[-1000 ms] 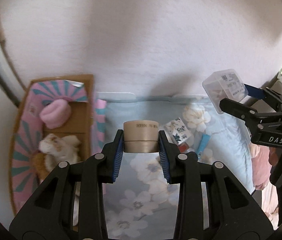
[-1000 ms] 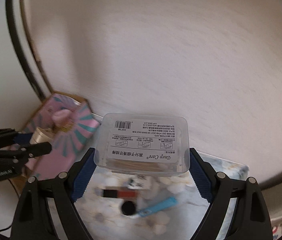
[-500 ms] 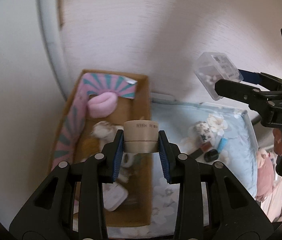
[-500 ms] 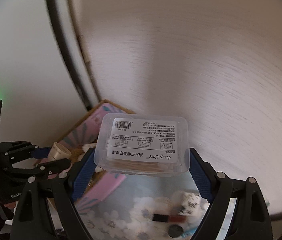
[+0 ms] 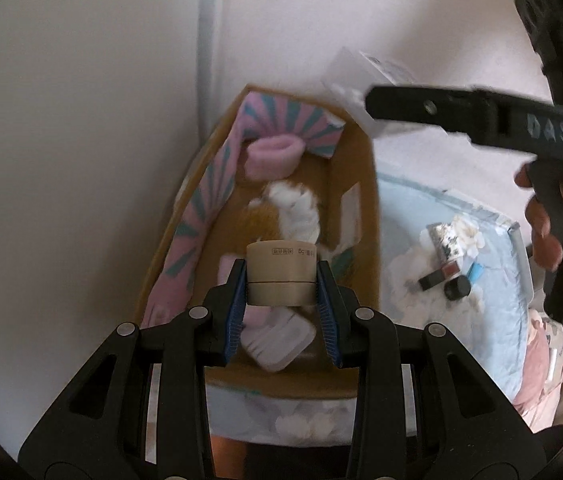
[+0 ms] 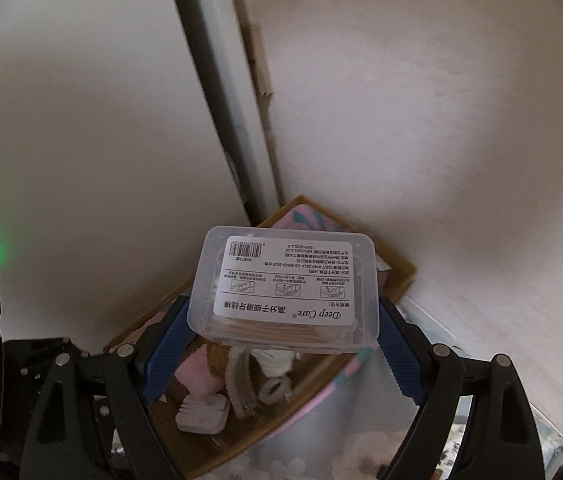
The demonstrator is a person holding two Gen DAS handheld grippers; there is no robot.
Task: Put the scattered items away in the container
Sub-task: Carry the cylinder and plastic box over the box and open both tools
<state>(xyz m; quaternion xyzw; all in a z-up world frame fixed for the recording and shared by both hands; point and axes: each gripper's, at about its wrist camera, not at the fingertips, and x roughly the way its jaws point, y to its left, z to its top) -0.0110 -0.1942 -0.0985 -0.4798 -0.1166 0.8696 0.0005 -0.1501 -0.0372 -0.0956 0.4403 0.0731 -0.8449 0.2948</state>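
My left gripper [image 5: 281, 280] is shut on a beige round jar [image 5: 281, 276], held above the near part of the cardboard box [image 5: 365, 184]. The box has pink and teal striped flaps and holds a pink roll [image 5: 275, 154], a white and brown plush toy [image 5: 293, 208] and a white case [image 5: 281, 338]. My right gripper [image 6: 283, 320] is shut on a clear plastic floss-pick box [image 6: 285, 288] with a white label, above the same cardboard box [image 6: 399, 276]. In the left wrist view that clear box [image 5: 361, 76] hangs over the cardboard box's far right corner.
Loose on the pale blue floral cloth [image 5: 409, 216], to the right of the box, lie a patterned small carton [image 5: 445, 240], a black and red stick [image 5: 439, 276], a black cap [image 5: 457, 289] and a blue tube [image 5: 475, 272]. Walls stand close behind and left. A hand [image 5: 541, 224] grips the right tool.
Both grippers have swung left with their loads, from over the floral cloth to over the cardboard box. The right gripper has come closer to the left one.
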